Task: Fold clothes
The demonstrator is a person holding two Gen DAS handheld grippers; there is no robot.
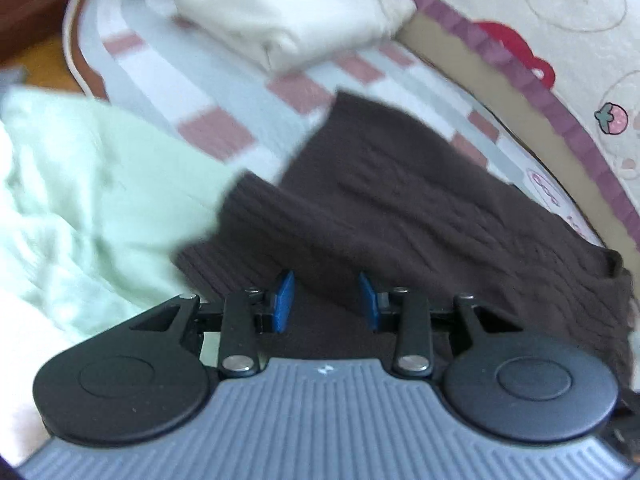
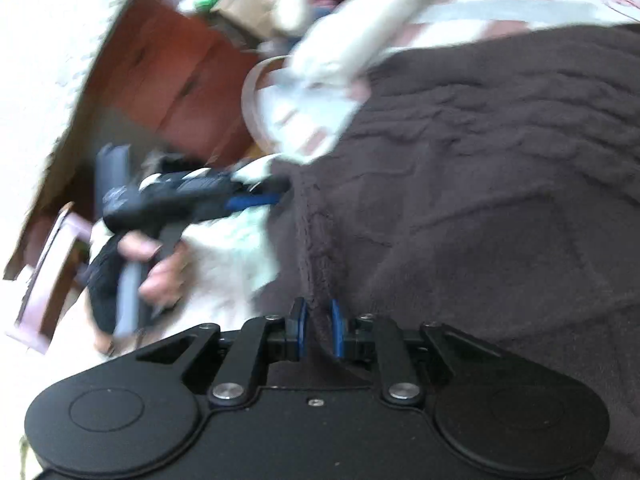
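Sweater [image 1: 400, 208], dark brown cable knit, taken as landmark; it lies on the checked bed sheet [image 1: 224, 128].

Left wrist view: left tool [image 1: 326, 300] half open over the sweater's near ribbed hem, knit running between the blue pads; whether they press it I cannot tell. Sweater stretches up and right from the tool. Folded white garment [image 1: 288, 20] lies beyond it, mint cloth [image 1: 100, 184] left of it.

Right wrist view: right tool [image 2: 318, 326] narrow, pinching a raised ridge of the sweater's [image 2: 500, 200] edge. Left tool [image 2: 256, 200], hand-held, meets the same edge farther along.
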